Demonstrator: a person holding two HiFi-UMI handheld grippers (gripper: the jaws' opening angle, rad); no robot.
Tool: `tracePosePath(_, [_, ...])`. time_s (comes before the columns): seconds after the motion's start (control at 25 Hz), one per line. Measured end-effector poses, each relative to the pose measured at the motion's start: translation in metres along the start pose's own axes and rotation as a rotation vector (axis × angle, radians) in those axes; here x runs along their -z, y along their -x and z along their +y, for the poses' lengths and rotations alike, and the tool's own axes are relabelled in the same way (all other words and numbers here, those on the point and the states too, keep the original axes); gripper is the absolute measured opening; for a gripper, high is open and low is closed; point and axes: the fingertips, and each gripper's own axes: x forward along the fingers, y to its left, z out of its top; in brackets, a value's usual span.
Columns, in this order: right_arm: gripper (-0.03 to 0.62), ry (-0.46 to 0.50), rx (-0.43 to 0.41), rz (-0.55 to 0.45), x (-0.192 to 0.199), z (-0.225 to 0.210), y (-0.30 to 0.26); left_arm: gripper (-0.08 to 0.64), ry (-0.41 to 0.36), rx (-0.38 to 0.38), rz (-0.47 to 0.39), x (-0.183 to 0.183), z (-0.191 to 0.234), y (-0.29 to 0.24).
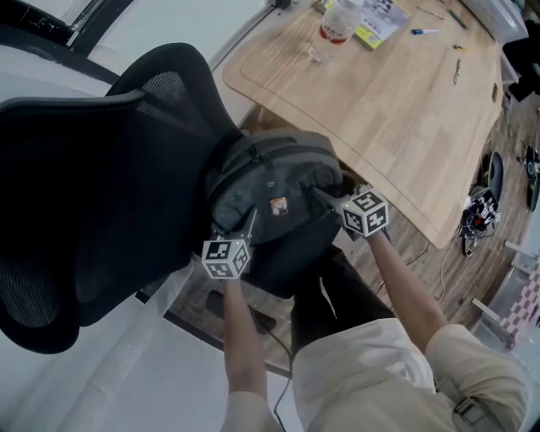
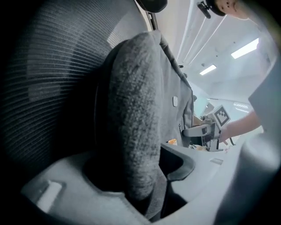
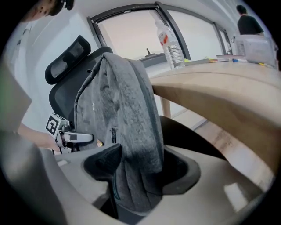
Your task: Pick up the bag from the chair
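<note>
Pinching grey fabric of the bag [image 1: 270, 181] between the closed-down jaws of the left gripper [image 2: 141, 178], and its other side likewise in the right gripper [image 3: 137, 176]. Holding it upright on the chair [image 1: 101, 169] seat. Facing table [image 1: 396, 110] and bottle [image 1: 336, 25] beyond the chair.

The bag [image 1: 270, 190] sits on the chair [image 1: 101, 169], just off the table's [image 1: 396, 110] left edge. The left gripper [image 1: 246, 218] and right gripper [image 1: 322, 197] flank it, each with bag fabric between its jaws. A bottle [image 1: 337, 25] stands by the table's far edge

head above; gripper views share bag [image 1: 263, 181]
</note>
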Motion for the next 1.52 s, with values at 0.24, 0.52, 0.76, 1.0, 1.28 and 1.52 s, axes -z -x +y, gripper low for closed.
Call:
tracePosePath(0.24, [0.249, 0.022, 0.002, -0.022, 0.005, 0.015, 0.026, 0.158, -0.030, -0.009, -0.028, 0.001, -0.033, 0.025])
tracePosePath(0.52, [0.242, 0.009, 0.006, -0.061, -0.003, 0.038, 0.067, 0.147, -0.061, -0.021, -0.026, -0.015, -0.062, 0.059])
tracePosePath(0.76, [0.241, 0.004, 0.002, -0.102, -0.015, 0.059, 0.125, 0.144, -0.095, -0.006, -0.028, -0.039, -0.106, 0.095])
tracePosePath(1.0, [0.239, -0.029, 0.023, -0.165, -0.014, 0.082, 0.190, 0.144, -0.150, 0.029, -0.011, -0.055, -0.156, 0.134])
tracePosePath(1.28, [0.230, -0.080, 0.068, -0.222, -0.004, 0.102, 0.258, 0.143, -0.206, 0.067, 0.020, -0.067, -0.209, 0.166])
tracePosePath(1.52, [0.227, -0.043, 0.078, -0.240, -0.023, 0.117, 0.291, 0.140, -0.211, 0.082, -0.014, -0.086, -0.232, 0.191])
